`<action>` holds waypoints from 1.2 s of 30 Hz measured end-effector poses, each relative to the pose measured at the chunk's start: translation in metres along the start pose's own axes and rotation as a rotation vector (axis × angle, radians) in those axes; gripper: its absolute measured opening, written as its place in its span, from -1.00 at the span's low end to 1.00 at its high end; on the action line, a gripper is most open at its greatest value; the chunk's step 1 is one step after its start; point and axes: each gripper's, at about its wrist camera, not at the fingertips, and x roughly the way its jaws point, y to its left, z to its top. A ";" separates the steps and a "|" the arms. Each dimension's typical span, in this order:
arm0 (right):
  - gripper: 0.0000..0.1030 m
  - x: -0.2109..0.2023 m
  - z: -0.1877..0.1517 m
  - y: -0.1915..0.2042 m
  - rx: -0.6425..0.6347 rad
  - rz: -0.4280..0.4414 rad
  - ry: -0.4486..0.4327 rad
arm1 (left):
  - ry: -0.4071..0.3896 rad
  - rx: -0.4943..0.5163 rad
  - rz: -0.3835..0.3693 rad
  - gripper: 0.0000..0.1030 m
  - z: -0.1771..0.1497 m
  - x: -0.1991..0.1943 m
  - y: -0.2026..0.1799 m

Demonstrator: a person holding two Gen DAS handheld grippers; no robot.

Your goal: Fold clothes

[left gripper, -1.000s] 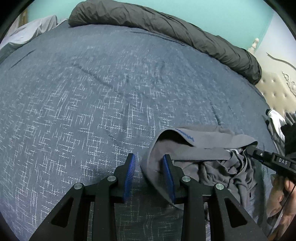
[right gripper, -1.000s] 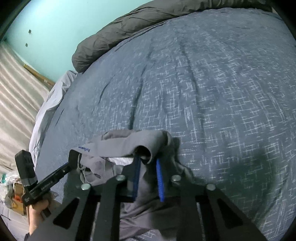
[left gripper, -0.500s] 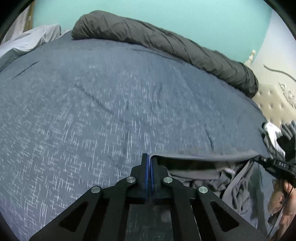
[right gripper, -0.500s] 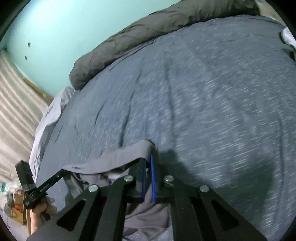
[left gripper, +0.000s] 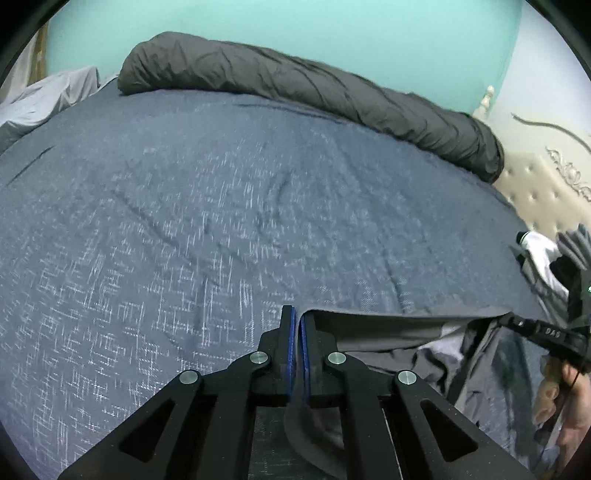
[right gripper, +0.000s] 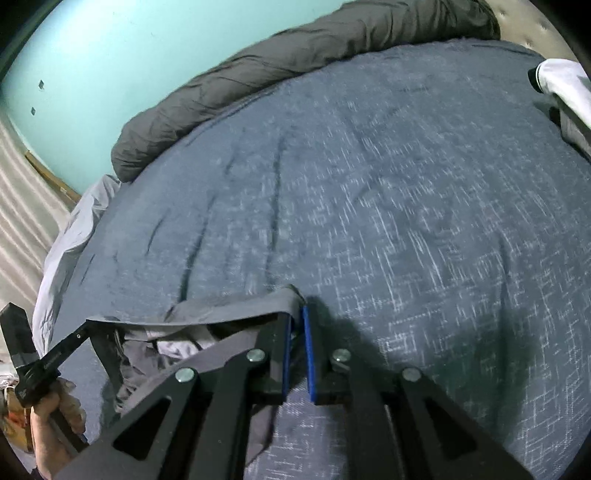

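Two grippers pinch one grey garment by its upper hem, which runs nearly taut between them just above the blue patterned bedspread. The left gripper has its blue-padded jaws clenched on one end of the hem; the right gripper grasps the opposite end, its pads slightly apart with cloth bunched between them. Below the stretched edge the garment hangs in loose, crumpled folds, showing a paler inner layer.

The left wrist view shows the right gripper from the side at the far right, with the person's hand around its handle, and a cream tufted headboard beyond. The right wrist view shows the left gripper's tip at the hem's other end, the hand holding it, and a pale striped surface at far left. Both views show a dark rolled duvet along the teal wall.

The garment's lower part is hidden behind the gripper bodies, so its type cannot be told. A white-and-grey clothing heap is cut off at the frame edge. The bedspread is motion-blurred.
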 end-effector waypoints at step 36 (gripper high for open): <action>-0.92 0.018 -0.018 0.032 -0.170 -0.026 0.030 | 0.015 -0.024 -0.026 -0.89 0.007 0.013 0.022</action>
